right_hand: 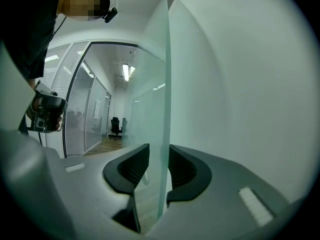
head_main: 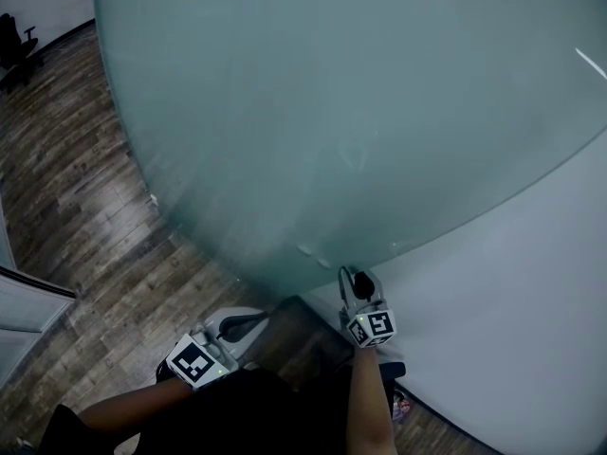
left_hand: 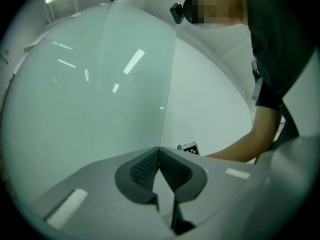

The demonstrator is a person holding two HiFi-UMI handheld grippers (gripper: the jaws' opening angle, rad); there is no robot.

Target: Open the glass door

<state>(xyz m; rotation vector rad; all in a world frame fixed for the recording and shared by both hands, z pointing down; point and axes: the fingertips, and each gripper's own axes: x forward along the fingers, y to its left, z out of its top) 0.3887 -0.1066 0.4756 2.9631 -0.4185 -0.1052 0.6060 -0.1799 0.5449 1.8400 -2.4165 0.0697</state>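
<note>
The frosted glass door [head_main: 360, 112] fills the upper head view, with its free edge near the white wall. In the right gripper view this edge [right_hand: 164, 84] stands upright between the jaws of my right gripper [right_hand: 159, 166]. The jaws straddle the pane and a small gap shows at the left pad [right_hand: 137, 166], so this gripper is open. In the head view the right gripper [head_main: 353, 278] sits at the door's lower edge. My left gripper [left_hand: 159, 151] is shut with nothing in it and faces the glass from close by. It shows at lower left in the head view [head_main: 248, 322].
A white wall [head_main: 531, 282] runs along the right, close to the door edge. Wooden floor [head_main: 85, 207] stretches to the left, with a black office chair [head_main: 17, 45] far off. Through the doorway lies a corridor with blinds-covered glass partitions [right_hand: 80, 109] and another chair [right_hand: 116, 126].
</note>
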